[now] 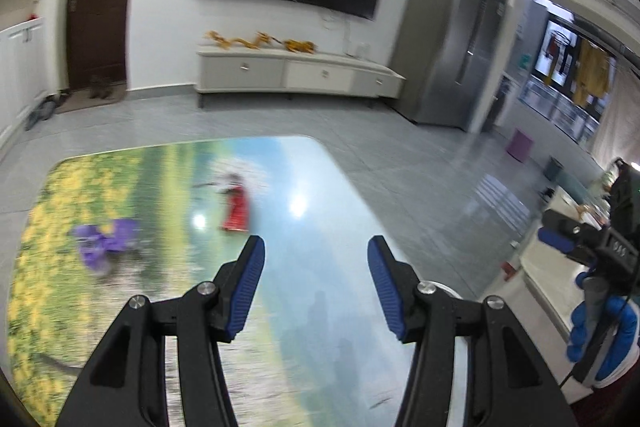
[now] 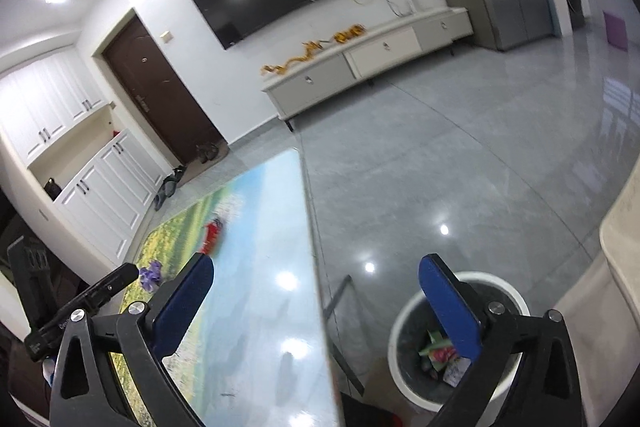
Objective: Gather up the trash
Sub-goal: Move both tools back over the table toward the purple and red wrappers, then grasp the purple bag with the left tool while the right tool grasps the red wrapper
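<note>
Glossy landscape-print table [image 1: 320, 187] on grey tile; red wrapper [image 1: 237, 211] at 11 o'clock beyond left gripper [image 1: 316, 285], both grippers spread, empty; right gripper [image 2: 316, 301]

Motion blur smears the purple wrapper [image 1: 106, 241] and red wrapper [image 1: 237, 205] on my tabletop [image 1: 328, 267] — neither legible; my right claw [image 2: 316, 303] hides part of the bin [image 2: 404, 315] — contents indistinct.

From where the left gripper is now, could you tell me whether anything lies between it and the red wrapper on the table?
Nothing visible does. The left gripper is open and empty above the table, and only bare tabletop separates it from the red wrapper. The purple wrapper lies off to the left.
</note>
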The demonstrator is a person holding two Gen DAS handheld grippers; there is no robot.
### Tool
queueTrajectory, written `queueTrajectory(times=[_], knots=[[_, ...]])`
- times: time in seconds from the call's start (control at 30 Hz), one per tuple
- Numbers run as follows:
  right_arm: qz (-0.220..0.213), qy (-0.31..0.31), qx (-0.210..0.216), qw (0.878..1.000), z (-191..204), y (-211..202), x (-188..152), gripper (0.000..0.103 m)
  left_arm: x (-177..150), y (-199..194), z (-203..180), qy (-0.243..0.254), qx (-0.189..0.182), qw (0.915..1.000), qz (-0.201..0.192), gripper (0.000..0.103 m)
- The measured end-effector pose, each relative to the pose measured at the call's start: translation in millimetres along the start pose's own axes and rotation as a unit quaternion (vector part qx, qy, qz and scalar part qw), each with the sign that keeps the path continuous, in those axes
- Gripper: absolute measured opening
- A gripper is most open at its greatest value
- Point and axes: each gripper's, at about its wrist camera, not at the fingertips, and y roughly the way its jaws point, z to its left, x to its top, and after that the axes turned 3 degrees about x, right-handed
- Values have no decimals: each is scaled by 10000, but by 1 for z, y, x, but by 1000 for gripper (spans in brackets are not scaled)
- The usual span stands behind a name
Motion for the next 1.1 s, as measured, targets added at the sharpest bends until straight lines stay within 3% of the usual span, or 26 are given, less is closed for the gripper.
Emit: queueTrajectory(times=[0.37,0.5,0.8,1.1], knots=[[-278,-886,223,9954,87,40,5,103,-20,-35,114,-562,827,9944,-329,52],[161,-1016,482,9935,114,72,4,103,-35,-33,158,-945,963,9907,-171,52],[990,-1200,509,9865,151,147,-7,103,-53,-10,221,-1475,1060,9831,213,52],[1552,-1285,507,9782,161,224,-5,103,-34,49,244,-1740,698,9806,563,52]])
